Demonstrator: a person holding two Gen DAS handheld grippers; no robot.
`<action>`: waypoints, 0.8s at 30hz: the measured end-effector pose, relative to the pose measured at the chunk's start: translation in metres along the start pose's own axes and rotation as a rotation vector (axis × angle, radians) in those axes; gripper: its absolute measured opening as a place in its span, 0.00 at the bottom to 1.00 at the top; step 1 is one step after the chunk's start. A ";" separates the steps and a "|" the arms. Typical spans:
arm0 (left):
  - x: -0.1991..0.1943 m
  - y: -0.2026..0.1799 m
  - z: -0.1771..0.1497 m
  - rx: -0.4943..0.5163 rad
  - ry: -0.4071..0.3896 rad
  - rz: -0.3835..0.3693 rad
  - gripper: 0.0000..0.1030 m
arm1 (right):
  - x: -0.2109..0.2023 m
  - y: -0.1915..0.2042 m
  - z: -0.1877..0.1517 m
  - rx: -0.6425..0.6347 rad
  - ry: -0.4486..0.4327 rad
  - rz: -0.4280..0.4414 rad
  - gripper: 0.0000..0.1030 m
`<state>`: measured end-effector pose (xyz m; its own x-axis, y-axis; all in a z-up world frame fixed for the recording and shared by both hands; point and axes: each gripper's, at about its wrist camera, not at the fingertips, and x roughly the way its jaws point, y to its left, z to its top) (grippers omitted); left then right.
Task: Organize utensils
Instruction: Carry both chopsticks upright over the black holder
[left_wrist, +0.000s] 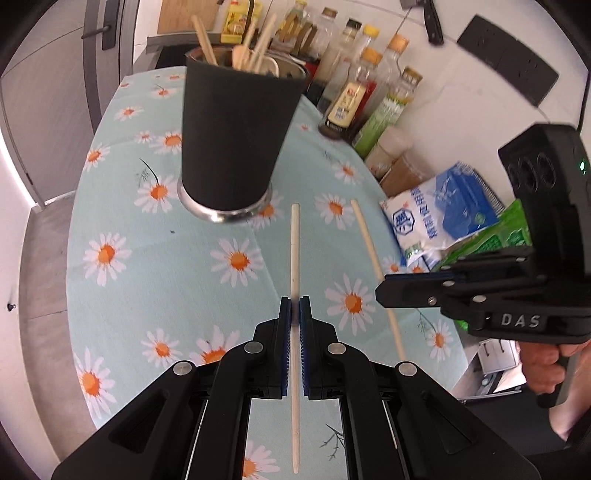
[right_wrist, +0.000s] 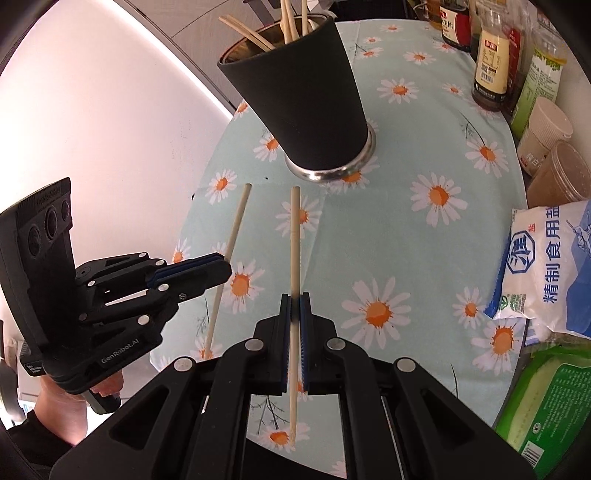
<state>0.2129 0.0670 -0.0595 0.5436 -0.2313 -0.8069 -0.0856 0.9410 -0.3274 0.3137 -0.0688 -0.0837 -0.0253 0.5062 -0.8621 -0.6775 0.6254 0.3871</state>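
My left gripper (left_wrist: 294, 308) is shut on a pale wooden chopstick (left_wrist: 294, 251) that runs forward between its blue pads. My right gripper (right_wrist: 294, 306) is shut on a second chopstick (right_wrist: 294, 243) in the same way. Each gripper shows in the other's view: the right one (left_wrist: 384, 291) around the second chopstick (left_wrist: 369, 243), the left one (right_wrist: 225, 271) around the first (right_wrist: 236, 225). A black utensil cup (left_wrist: 236, 136) with a steel base stands ahead, holding several wooden utensils (left_wrist: 255, 48). It also shows in the right wrist view (right_wrist: 306, 96).
The table wears a light green daisy cloth (left_wrist: 147, 258). Sauce bottles (left_wrist: 351, 103) and jars (right_wrist: 546, 136) line the back right. A salt bag (left_wrist: 439, 218), also in the right wrist view (right_wrist: 546, 266), and a green packet (right_wrist: 554, 402) lie at the right edge.
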 end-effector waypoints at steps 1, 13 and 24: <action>-0.002 0.003 0.001 -0.002 -0.006 -0.006 0.04 | -0.001 0.002 0.002 0.003 -0.010 0.001 0.05; -0.042 0.024 0.033 0.008 -0.156 -0.062 0.04 | -0.022 0.027 0.033 -0.019 -0.173 0.045 0.05; -0.081 0.026 0.083 0.021 -0.376 -0.103 0.04 | -0.067 0.041 0.083 -0.095 -0.402 0.066 0.05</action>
<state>0.2359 0.1303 0.0383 0.8166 -0.2219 -0.5329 0.0005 0.9234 -0.3838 0.3484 -0.0282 0.0172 0.2055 0.7467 -0.6326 -0.7493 0.5359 0.3891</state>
